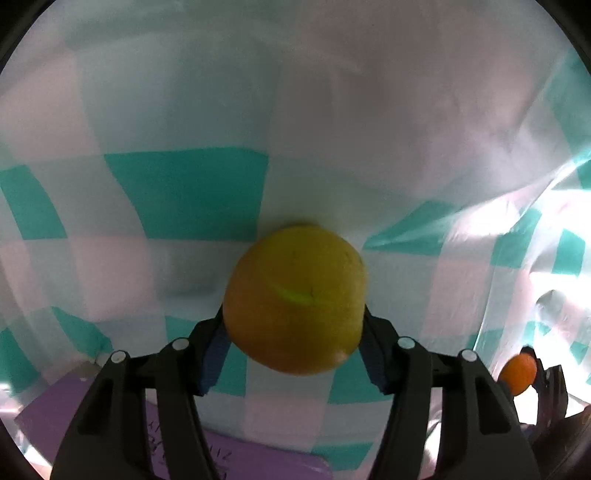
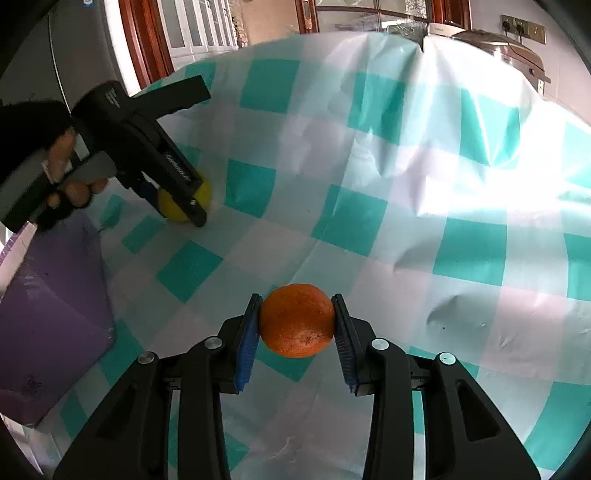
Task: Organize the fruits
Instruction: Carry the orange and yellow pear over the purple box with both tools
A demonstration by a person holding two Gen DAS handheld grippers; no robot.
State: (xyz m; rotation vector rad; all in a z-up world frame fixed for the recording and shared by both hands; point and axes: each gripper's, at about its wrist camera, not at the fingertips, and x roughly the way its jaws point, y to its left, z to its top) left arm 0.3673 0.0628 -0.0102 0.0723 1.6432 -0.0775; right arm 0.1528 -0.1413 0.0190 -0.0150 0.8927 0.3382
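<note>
Left jaws grasp yellow fruit; right jaws grasp orange; both round, axis unclear.

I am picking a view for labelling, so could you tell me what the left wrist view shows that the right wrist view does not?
Only the left wrist view shows the left gripper head-on, both pads against the lemon.

Only the right wrist view shows the hand on that gripper, the doors and the appliance behind the table.

Both show the lemon, the orange clamped in the right gripper, the checked cloth and the purple box.
</note>
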